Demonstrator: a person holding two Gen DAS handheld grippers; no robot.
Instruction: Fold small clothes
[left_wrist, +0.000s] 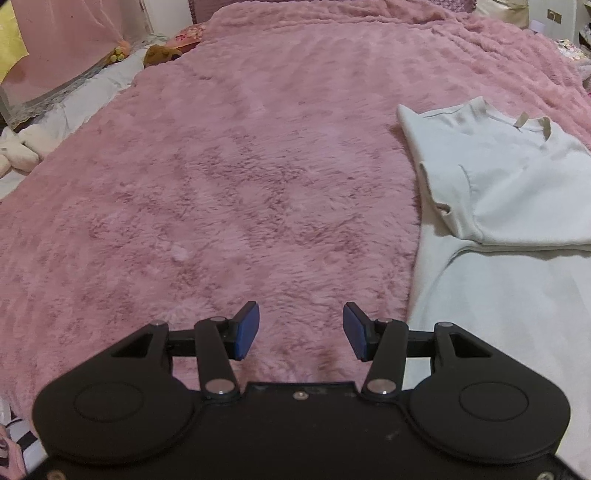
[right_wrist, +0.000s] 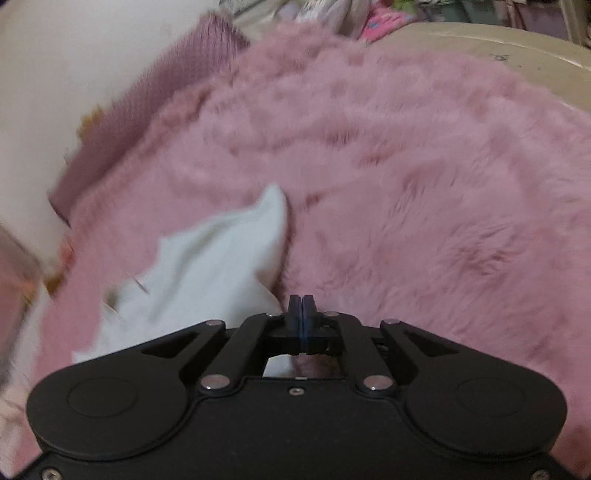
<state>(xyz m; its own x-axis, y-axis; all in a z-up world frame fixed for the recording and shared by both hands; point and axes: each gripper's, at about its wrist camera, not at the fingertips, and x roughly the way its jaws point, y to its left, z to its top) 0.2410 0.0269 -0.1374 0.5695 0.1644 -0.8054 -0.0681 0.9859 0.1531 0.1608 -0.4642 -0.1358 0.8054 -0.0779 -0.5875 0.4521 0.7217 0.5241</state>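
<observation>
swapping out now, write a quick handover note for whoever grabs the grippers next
Left gripper: open, empty, over the pink blanket.
Right gripper: shut; view blurred, cannot tell if it pinches cloth.
White shirt: on the blanket to the left gripper's right, top part folded over, collar showing. White cloth lies left of the right gripper.
Done: a first fold, it seems.
Left: finish folding and flatten.

- One pale shirt (left_wrist: 509, 177), at three o'clock in the left wrist view.
- One fluffy pink blanket (left_wrist: 240, 166) covering the bed.
- Two tools: the left tool (left_wrist: 301, 330) and the right tool (right_wrist: 303, 314).
- Two blue pads (left_wrist: 247, 330) on the left tool.
- One brown plush toy (left_wrist: 160, 54) at eleven o'clock.
</observation>
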